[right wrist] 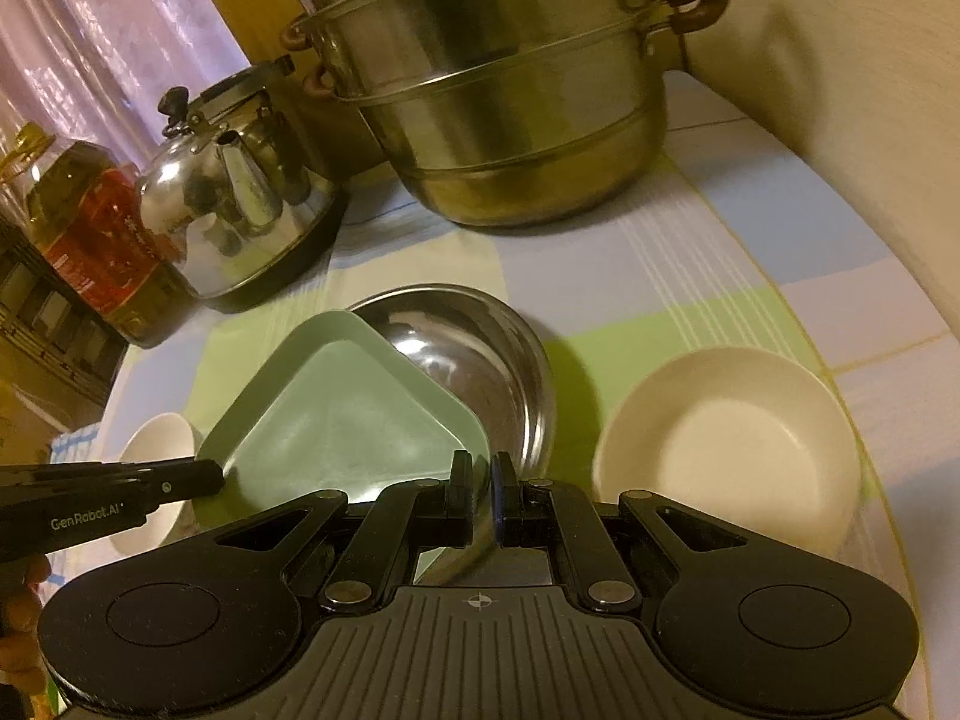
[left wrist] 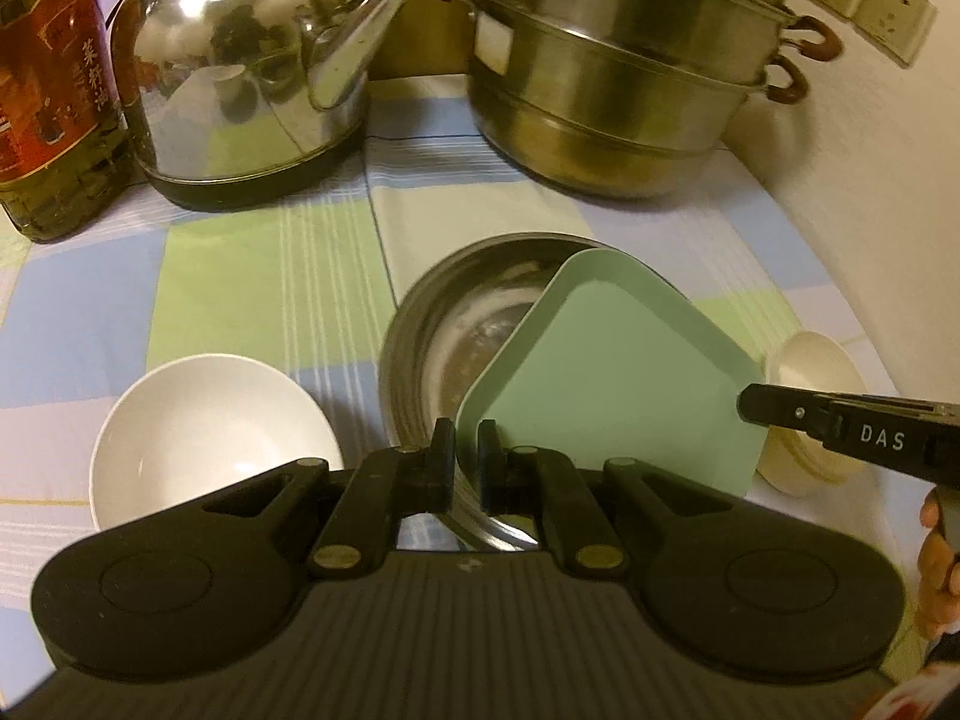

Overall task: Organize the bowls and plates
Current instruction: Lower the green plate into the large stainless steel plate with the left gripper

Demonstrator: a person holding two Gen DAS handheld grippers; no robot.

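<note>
Bench (left wrist: 252, 276) under a checked cloth of blue, green and white carries everything here. Largest on it is the tiered steel steamer pot (left wrist: 618, 72) at the back by the wall, with brown handles. Beside it to the left stands the shiny kettle (left wrist: 240, 90), its spout turned toward the pot, and further left a bottle of oil (left wrist: 48, 90) with a red label.

In the middle sits a round steel basin (left wrist: 444, 348). A pale green square plate (left wrist: 606, 384) lies tilted in it, one corner toward the pot, its near edges reaching over the basin's rim. My left gripper (left wrist: 465, 456) is pressed together on the near corner of this green plate, where the basin's rim also passes; I cannot tell whether it pinches the rim as well. My right gripper (right wrist: 480, 480) is likewise closed on the plate's edge at its own side, with the steel rim just behind.

A white bowl (left wrist: 210, 432) rests on the cloth just left of the basin, empty and upright. A second, cream bowl (right wrist: 726, 438) stands to the right of the basin, close to the bench edge by the wall.
</note>
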